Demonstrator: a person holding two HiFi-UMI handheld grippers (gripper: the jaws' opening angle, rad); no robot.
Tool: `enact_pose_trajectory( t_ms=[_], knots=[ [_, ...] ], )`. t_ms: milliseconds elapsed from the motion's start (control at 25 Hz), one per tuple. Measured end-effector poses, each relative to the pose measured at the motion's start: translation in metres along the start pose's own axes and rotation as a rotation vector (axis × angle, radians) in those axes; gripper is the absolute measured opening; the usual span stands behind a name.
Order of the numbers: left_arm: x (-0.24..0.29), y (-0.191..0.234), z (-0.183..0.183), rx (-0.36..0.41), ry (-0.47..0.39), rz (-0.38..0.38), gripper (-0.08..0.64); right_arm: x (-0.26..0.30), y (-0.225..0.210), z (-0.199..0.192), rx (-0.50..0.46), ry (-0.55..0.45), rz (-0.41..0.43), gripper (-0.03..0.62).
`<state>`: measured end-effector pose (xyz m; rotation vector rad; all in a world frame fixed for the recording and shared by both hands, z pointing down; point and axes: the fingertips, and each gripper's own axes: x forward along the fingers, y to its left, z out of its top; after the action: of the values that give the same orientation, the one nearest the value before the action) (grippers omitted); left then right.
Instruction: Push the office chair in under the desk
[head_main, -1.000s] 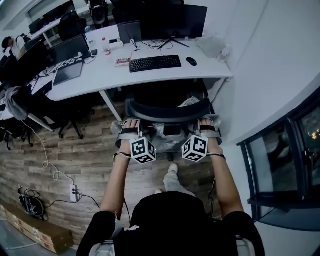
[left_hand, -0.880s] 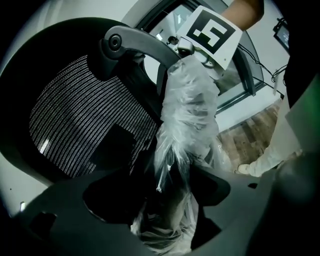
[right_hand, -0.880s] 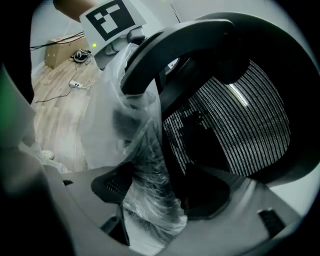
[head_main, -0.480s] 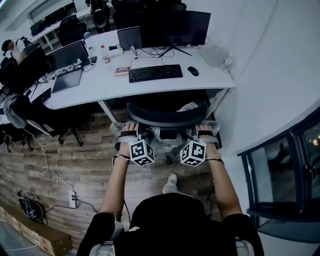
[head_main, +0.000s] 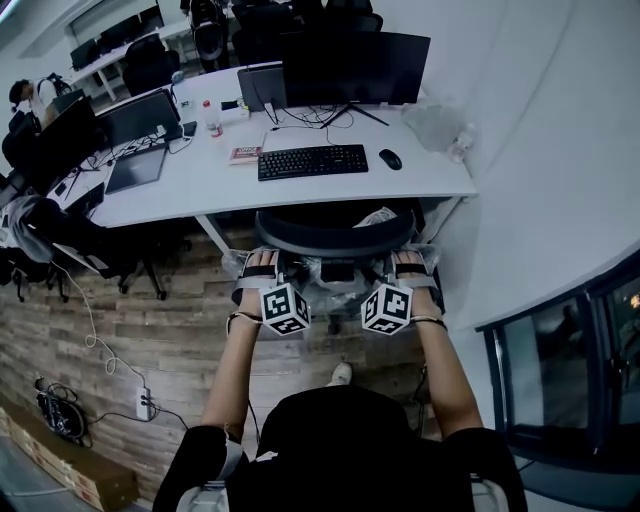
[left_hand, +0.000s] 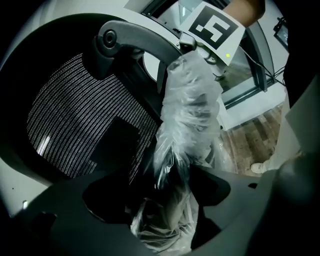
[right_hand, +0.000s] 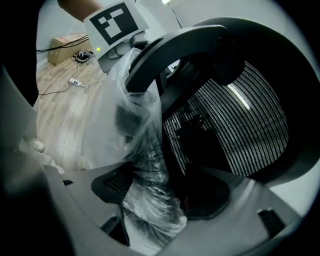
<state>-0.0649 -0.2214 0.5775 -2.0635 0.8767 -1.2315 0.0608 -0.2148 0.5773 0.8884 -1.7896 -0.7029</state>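
Observation:
The black mesh office chair (head_main: 335, 232) stands with its seat under the white desk (head_main: 200, 180); only its curved backrest top and its plastic-wrapped armrests show. My left gripper (head_main: 258, 268) is shut on the left armrest (left_hand: 167, 220). My right gripper (head_main: 412, 266) is shut on the right armrest (right_hand: 150, 200). In the left gripper view the mesh backrest (left_hand: 80, 125) fills the left side. In the right gripper view the backrest (right_hand: 235, 125) fills the right side. Crinkled plastic hides the jaw tips in both gripper views.
On the desk are a keyboard (head_main: 312, 160), a mouse (head_main: 390, 158), a monitor (head_main: 355, 68) and laptops (head_main: 140, 120). A white wall (head_main: 540, 170) runs close on the right. More chairs (head_main: 130, 250) and a cable with a power strip (head_main: 146, 402) lie left on the wood floor.
The chair has rolled further in under the desk, less of its backrest showing. Both grippers stayed on the armrests and moved forward with it.

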Motion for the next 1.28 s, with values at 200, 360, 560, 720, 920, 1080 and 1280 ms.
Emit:
enact_pose_trajectory(
  t_ms=[200, 360, 560, 720, 920, 1080, 1280],
  knots=[
    [0.022, 0.013, 0.006, -0.008, 0.016, 0.012, 0.365, 0.021, -0.018, -0.011, -0.010, 0.011, 0.010, 0.325],
    [0.041, 0.025, 0.004, -0.014, 0.030, 0.030, 0.365, 0.039, -0.031, -0.015, -0.011, -0.012, -0.008, 0.325],
    [0.066, 0.040, 0.000, -0.025, 0.048, 0.034, 0.365, 0.064, -0.045, -0.018, -0.014, -0.032, -0.011, 0.325],
    [0.080, 0.054, -0.005, -0.036, 0.053, 0.052, 0.368, 0.082, -0.056, -0.016, -0.012, -0.050, -0.020, 0.325],
    [0.095, 0.064, -0.008, -0.044, 0.053, 0.058, 0.369, 0.098, -0.066, -0.018, -0.011, -0.046, -0.013, 0.325],
    [0.106, 0.077, -0.011, -0.044, 0.048, 0.070, 0.371, 0.110, -0.076, -0.017, 0.002, -0.050, -0.027, 0.325],
    [0.120, 0.086, -0.012, -0.049, 0.023, 0.070, 0.374, 0.126, -0.084, -0.018, 0.012, -0.041, -0.025, 0.325]
  ],
)
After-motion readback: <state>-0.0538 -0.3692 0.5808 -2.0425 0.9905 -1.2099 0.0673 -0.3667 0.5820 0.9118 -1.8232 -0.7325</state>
